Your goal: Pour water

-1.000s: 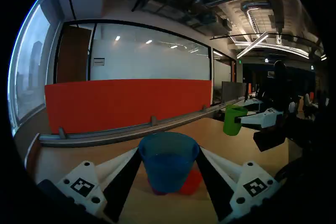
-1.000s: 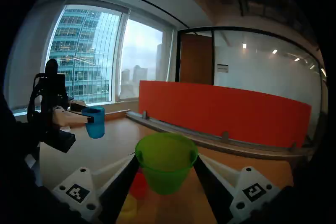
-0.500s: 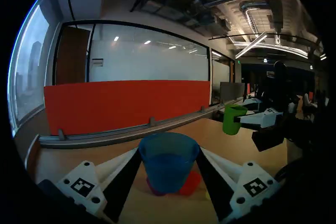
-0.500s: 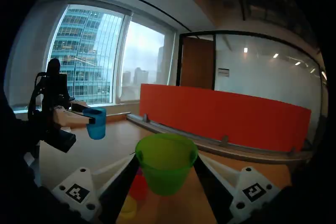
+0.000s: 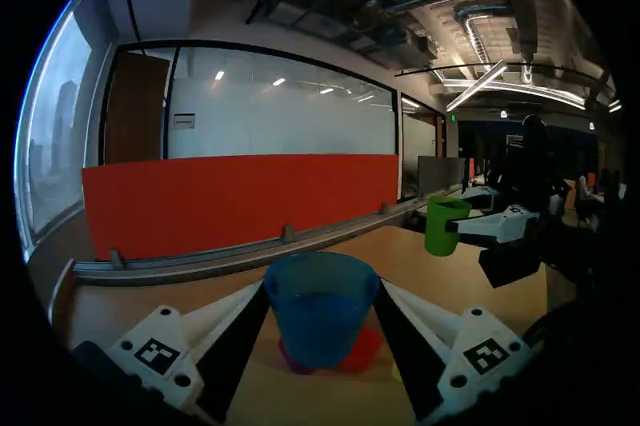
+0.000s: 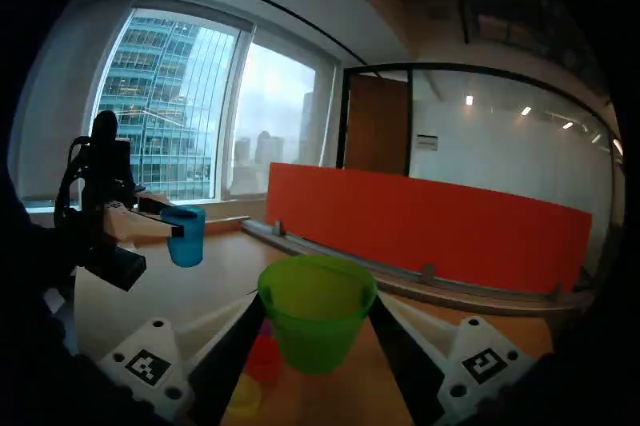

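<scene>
Status: the pour has not begun. The left gripper (image 5: 322, 292) is closed on a blue plastic cup (image 5: 322, 314), with one finger pressed to each side of the wall just under the rim. The right gripper (image 6: 318, 298) is clamped on a green plastic cup (image 6: 318, 318) in the same way. Both cups hang in the air above the wooden desk (image 5: 464, 270), well apart from each other. In the left gripper view the green cup sits off to the right; in the right gripper view the blue cup sits off to the left. Orientation: each cup is upright, long axis vertical, mouth up, base toward the desk, and neither rim is tipped toward the other. The inside of the blue cup shows a darker band that may be a water level, but this cannot be confirmed. The visible part of the green cup's inside looks empty. On that reading the blue cup is the source and the green cup the receiver — a judgement, not an observation. Steps left: bring the rims close, tilt the source over the receiver's mouth, return it upright. A small red cup (image 6: 264, 356) and a yellow one (image 6: 244, 400) sit on the desk below the green cup — keep the pour clear of them.
</scene>
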The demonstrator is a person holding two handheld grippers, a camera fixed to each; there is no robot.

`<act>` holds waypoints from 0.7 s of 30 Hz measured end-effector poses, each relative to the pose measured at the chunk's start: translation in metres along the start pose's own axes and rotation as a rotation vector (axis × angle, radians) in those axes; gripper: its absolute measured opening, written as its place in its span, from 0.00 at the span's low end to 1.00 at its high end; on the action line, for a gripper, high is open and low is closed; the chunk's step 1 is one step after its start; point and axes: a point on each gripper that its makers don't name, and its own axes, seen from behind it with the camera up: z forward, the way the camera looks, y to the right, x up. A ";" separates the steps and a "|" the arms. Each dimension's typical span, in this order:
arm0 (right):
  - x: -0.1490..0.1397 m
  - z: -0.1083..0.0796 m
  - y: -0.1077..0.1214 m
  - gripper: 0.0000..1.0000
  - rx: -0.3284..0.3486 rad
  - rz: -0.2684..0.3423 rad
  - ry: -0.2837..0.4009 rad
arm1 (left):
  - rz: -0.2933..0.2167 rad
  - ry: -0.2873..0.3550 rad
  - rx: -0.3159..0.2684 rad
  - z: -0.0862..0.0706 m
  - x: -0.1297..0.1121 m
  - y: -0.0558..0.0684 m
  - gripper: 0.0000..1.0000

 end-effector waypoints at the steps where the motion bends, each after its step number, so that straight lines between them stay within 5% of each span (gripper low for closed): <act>1: 0.000 0.000 -0.001 0.91 0.002 0.000 0.000 | 0.002 0.001 0.001 0.000 0.000 0.000 0.87; 11: -0.004 0.008 -0.023 0.91 0.054 0.003 -0.008 | 0.043 0.013 0.007 -0.001 0.011 -0.002 0.87; 21: -0.014 0.020 -0.057 0.91 0.127 0.013 -0.017 | 0.162 0.036 0.024 -0.005 0.032 0.001 0.87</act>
